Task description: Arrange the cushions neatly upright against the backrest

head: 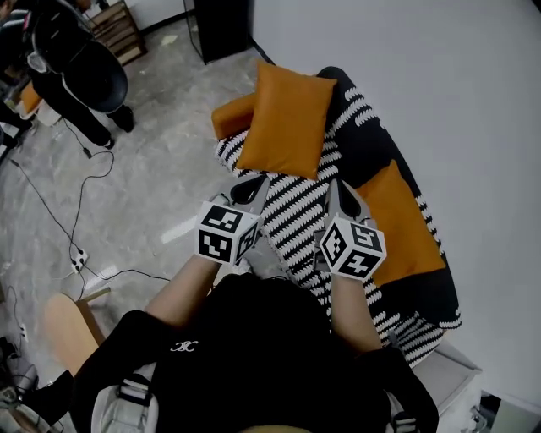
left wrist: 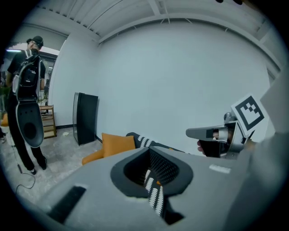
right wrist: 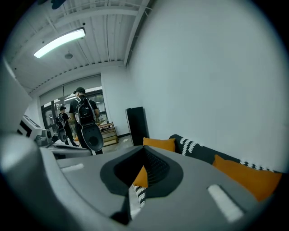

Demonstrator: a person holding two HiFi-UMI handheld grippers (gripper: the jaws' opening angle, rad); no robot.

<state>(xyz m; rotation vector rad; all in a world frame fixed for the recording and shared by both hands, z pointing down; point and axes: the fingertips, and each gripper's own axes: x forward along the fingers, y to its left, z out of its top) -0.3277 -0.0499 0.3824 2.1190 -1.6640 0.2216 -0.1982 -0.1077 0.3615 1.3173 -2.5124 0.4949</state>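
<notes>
A sofa (head: 296, 211) with a black-and-white patterned cover runs along the white wall. One orange cushion (head: 287, 118) lies flat at its far end, and is also visible in the left gripper view (left wrist: 118, 143) and the right gripper view (right wrist: 159, 144). A second orange cushion (head: 401, 224) rests by the backrest (head: 372, 144) on the right, and the right gripper view catches it too (right wrist: 246, 176). An orange bolster (head: 230, 117) sits at the far end's edge. My left gripper (head: 249, 190) and right gripper (head: 345, 199) hover over the seat, both shut and empty. The right gripper (left wrist: 198, 133) shows in the left gripper view.
A person with a backpack (head: 76, 68) stands on the grey floor at the far left. A black cabinet (head: 221, 25) stands by the wall beyond the sofa. Cables and a power strip (head: 79, 258) lie on the floor. A wooden stool (head: 63, 326) is near my left side.
</notes>
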